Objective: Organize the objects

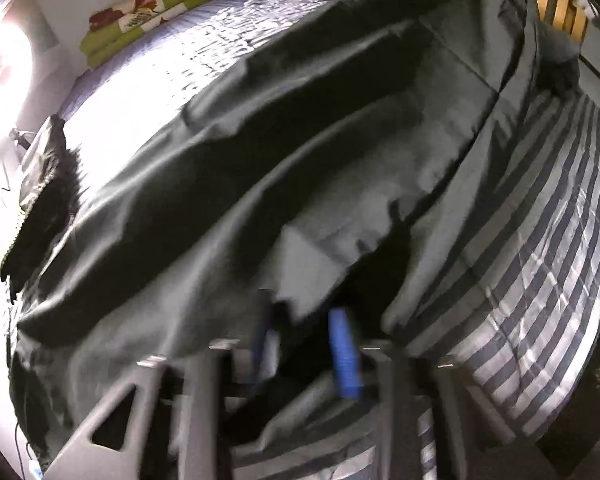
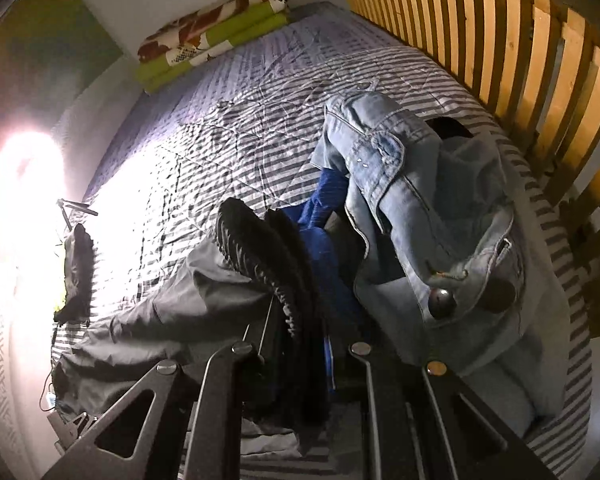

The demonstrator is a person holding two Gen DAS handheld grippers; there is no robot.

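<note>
- Left wrist view: dark grey garment (image 1: 284,152) fills most of the frame, draped over the striped bedspread (image 1: 548,280); left gripper (image 1: 304,344) at bottom centre, blue pads (image 1: 342,360) blurred, close together and pinched on the garment's edge.
- Right wrist view only: light denim jacket (image 2: 428,216) crumpled at right, blue cloth (image 2: 320,216) beside it, wooden slat rail (image 2: 500,48) upper right.
- Right gripper (image 2: 300,356) bottom centre, fingers nearly together, clamped on a black ribbed fabric (image 2: 260,252).
- Both views: folded green floral blanket (image 2: 212,36) upper left; black item (image 1: 40,208) at left edge.
</note>
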